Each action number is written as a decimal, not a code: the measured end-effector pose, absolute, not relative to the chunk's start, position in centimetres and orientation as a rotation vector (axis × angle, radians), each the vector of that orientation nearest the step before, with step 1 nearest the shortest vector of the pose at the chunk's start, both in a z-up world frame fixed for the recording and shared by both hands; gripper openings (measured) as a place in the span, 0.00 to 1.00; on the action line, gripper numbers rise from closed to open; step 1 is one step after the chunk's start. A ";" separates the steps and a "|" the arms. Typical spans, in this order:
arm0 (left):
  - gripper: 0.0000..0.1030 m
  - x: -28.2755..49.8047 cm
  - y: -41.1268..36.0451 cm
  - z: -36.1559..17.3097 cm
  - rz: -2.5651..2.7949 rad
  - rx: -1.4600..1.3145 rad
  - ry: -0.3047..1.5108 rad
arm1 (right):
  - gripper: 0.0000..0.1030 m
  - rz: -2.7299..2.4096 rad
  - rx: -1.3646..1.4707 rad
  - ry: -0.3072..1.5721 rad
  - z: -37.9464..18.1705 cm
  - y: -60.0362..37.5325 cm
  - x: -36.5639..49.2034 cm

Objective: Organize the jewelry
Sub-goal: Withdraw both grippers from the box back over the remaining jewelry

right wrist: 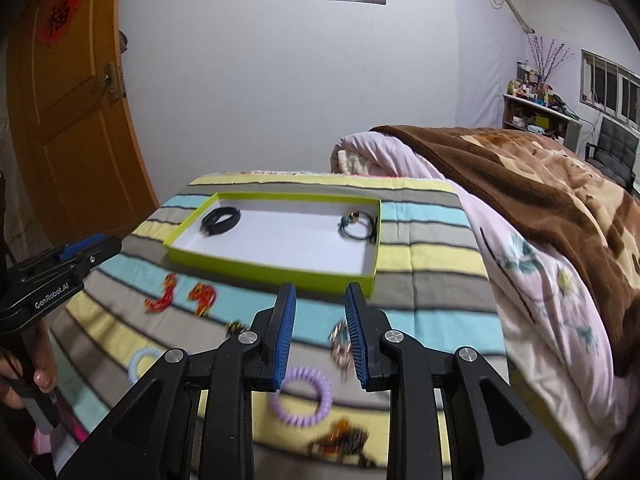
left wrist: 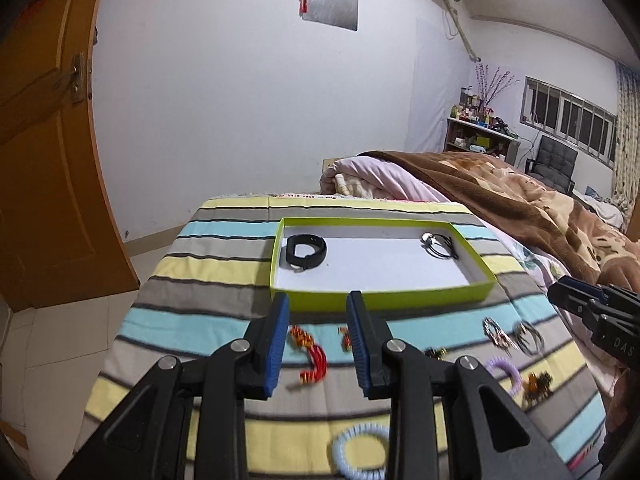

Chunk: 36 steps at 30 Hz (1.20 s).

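Observation:
A lime-green tray (left wrist: 276, 256) (right wrist: 280, 272) with a white floor lies on a striped cloth. In it are a black band (left wrist: 306, 251) (right wrist: 221, 220) at the left and a dark cord bracelet with a bead (left wrist: 439, 245) (right wrist: 357, 227) at the right. Loose jewelry lies in front of the tray: red tasselled pieces (left wrist: 312, 354) (right wrist: 164, 294), a purple coil ring (left wrist: 506, 372) (right wrist: 301, 396), a pale blue coil ring (left wrist: 360, 452) (right wrist: 140, 362), and silver bracelets (left wrist: 528, 336). My left gripper (left wrist: 318, 308) is open and empty above the red pieces. My right gripper (right wrist: 320, 298) is open and empty above the purple ring.
The striped cloth (left wrist: 224, 248) covers a small table beside a bed with a brown blanket (right wrist: 520, 184) and a pink quilt (right wrist: 540, 280). A wooden door (left wrist: 40, 160) stands at the left. A shelf with bottles (left wrist: 480, 132) and a chair (left wrist: 554, 160) are far right.

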<state>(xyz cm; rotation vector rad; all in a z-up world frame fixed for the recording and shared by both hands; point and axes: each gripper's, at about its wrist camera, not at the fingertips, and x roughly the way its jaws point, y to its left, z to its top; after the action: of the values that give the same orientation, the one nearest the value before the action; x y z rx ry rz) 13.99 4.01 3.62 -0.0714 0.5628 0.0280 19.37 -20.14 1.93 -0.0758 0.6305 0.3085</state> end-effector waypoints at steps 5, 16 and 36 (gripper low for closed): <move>0.30 11.6 3.5 3.7 0.021 -0.067 0.551 | 0.26 0.306 -0.072 0.628 1.6 -20.3 16.6; 0.30 6.5 2.1 3.3 0.002 -0.062 0.539 | 0.26 0.300 -0.052 0.609 1.7 -21.3 11.7; 0.30 3.3 1.1 2.8 -0.014 -0.071 0.537 | 0.26 0.323 -0.096 0.587 1.6 -20.6 7.6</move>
<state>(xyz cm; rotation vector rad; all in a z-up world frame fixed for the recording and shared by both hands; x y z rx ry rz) 3.25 1.12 2.84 -0.0708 0.5366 -0.0138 7.58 -20.60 1.65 -0.0959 0.5866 0.3232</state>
